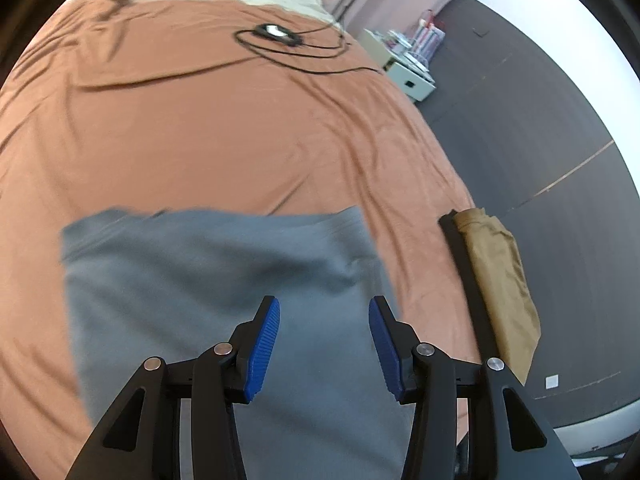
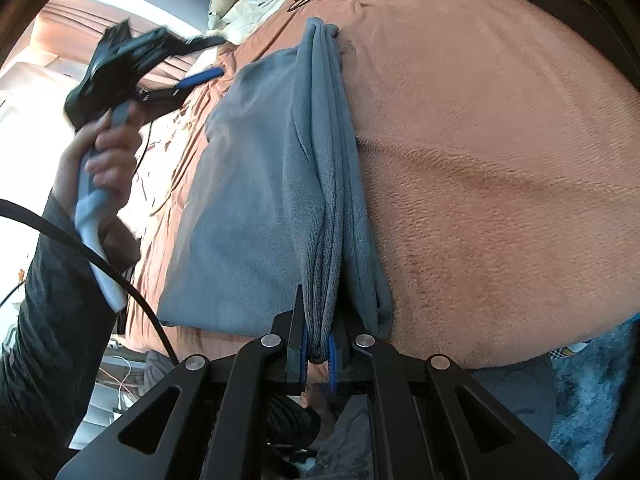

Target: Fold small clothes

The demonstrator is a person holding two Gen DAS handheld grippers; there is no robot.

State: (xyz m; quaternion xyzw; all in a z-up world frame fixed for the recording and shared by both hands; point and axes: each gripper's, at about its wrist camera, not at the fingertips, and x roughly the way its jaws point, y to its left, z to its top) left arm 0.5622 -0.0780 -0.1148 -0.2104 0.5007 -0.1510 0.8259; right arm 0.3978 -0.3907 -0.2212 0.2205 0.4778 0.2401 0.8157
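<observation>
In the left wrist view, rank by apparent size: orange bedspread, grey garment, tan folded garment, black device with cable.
1. orange bedspread
2. grey garment, enlarged by nearness
3. tan folded garment
4. black device, far off, so true size unsure

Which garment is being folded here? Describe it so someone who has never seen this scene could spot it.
Find the bed's rust-orange blanket. The soft grey fleece garment lies on its near part, one bunched edge pinched in the right gripper. The only other clothing, a tan folded garment, sits apart at the bed's edge.
</observation>
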